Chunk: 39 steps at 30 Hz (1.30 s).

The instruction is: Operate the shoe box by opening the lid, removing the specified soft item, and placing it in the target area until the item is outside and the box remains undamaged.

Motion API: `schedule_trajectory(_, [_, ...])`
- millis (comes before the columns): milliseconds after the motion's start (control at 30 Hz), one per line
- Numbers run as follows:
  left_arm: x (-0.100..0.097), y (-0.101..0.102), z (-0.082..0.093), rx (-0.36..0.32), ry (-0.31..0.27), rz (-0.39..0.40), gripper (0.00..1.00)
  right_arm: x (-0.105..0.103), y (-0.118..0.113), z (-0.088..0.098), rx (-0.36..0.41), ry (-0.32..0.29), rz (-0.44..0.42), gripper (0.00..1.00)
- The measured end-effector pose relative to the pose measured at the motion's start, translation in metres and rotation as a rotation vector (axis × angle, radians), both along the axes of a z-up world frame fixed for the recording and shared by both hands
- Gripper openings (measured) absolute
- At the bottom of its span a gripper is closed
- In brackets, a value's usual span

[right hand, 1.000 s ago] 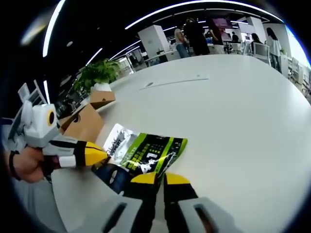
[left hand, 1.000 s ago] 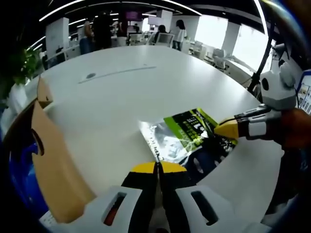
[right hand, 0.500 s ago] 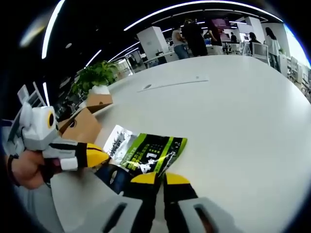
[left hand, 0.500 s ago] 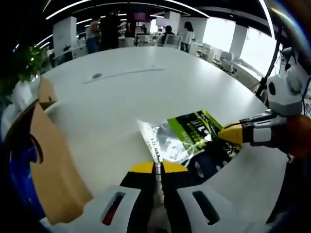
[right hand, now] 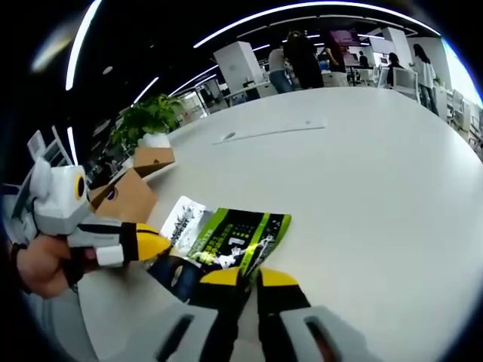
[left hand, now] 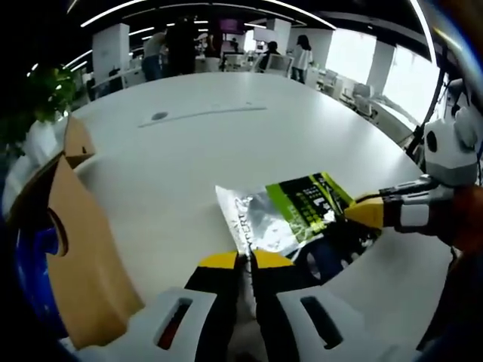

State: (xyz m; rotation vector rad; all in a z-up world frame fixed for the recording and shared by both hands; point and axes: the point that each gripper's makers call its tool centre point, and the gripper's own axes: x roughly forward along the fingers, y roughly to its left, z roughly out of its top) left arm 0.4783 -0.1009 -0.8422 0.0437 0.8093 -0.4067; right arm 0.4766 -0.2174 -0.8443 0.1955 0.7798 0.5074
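Pouch [left hand: 290, 219]: green and silver, flat on white table [left hand: 196, 143].
Left gripper [left hand: 245, 260]: pinching pouch's near edge.
Right gripper [right hand: 247, 276]: pinching pouch's other edge.
Shoe box [left hand: 72, 241]: open, at left.

This is an open-plan office. A large white counter [left hand: 226, 143] with a rounded edge takes up the middle. Beyond its far edge stand desks with monitors [left hand: 232, 60] and office chairs [right hand: 405, 78], with several people [right hand: 300, 56] among them. Long strip lights [right hand: 317, 9] cross the dark ceiling above it, and a potted plant [right hand: 147, 117] stands beside it.
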Motion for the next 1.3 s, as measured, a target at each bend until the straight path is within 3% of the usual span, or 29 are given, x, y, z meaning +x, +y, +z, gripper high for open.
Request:
schedule_trajectory(333, [-0.009,0.004,0.004,0.04,0.004,-0.02,0.12,-0.004,0.003,0.003,-0.015,-0.003,0.014,0.12])
schedule_trajectory(667, [-0.019,0.006,0.017,0.031,-0.009,-0.05,0.15,-0.006,0.002,0.01,-0.019,-0.014,0.004,0.2])
schedule_trajectory(833, [-0.024,0.001,0.026,-0.013,-0.015,-0.082,0.16,-0.009,-0.001,0.015,-0.029,-0.019,-0.005,0.24])
schedule_trajectory(933, [-0.03,-0.011,0.033,-0.097,-0.009,-0.112,0.23,-0.011,-0.003,0.017,-0.038,-0.022,-0.011,0.27])
schedule_trajectory(1133, [-0.04,-0.009,0.043,-0.117,-0.029,-0.155,0.25,-0.017,-0.003,0.03,-0.022,-0.045,-0.024,0.32])
schedule_trajectory(1300, [-0.044,-0.008,0.055,-0.195,-0.05,-0.186,0.34,-0.021,-0.005,0.038,-0.02,-0.065,-0.034,0.36])
